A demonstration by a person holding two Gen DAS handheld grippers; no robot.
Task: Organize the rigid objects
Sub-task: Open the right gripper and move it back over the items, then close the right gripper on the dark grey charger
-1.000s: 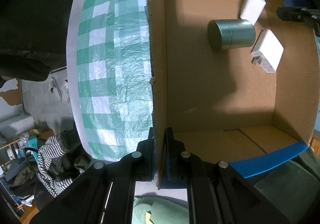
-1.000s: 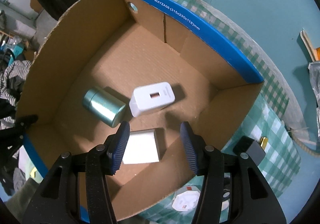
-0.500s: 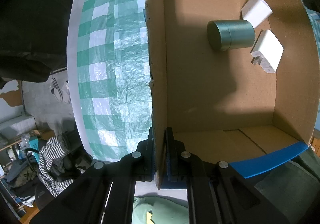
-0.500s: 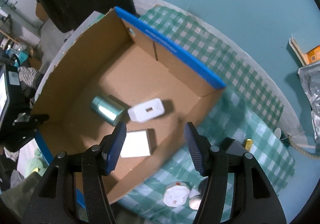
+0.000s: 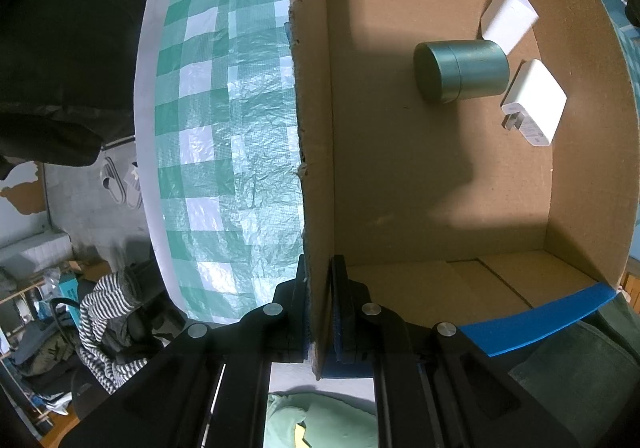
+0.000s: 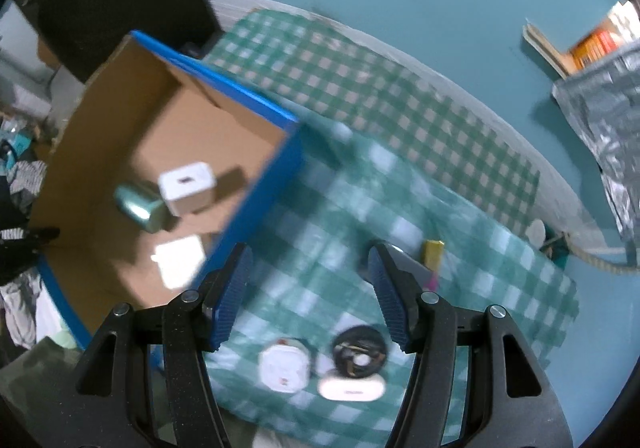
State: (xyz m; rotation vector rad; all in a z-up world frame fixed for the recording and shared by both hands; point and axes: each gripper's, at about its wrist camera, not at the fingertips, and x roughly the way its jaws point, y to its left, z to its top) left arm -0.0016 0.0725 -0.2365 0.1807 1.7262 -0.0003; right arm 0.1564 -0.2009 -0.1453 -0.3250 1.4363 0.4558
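A: Holding the box (image 5: 316,152) wall, left gripper (image 5: 319,312) is clamped on it, pads on both sides of the cardboard. Right gripper (image 6: 308,288) is over the cloth (image 6: 400,136), fingers apart, nothing betw. them; they were just opening a bit more.

B: What's in the box already?

A: A green tin (image 5: 460,70) lying on its side and two white chargers, one (image 5: 534,102) just beside the tin, the other (image 5: 508,16) near the far corner. On the cloth, near the right gripper: a white plug (image 6: 285,368), a black round thing (image 6: 361,348), a white case (image 6: 352,388) and a yellow item (image 6: 433,252). Picture is blurred, so I can't name them better.

B: How will they handle?

A: I think all are stiff and light, prob. smooth plastic, so a bit slippery. The plug, take it across its flat sides. The case is rounded, so grip across the narrow middle.

B: Room to move?

A: The plug, case and disc lie close together, maybe touching, so fingers could knock a neighbour. The blue box edge (image 6: 256,188) stands up on the way, so lift over it. Much of the box floor is free.
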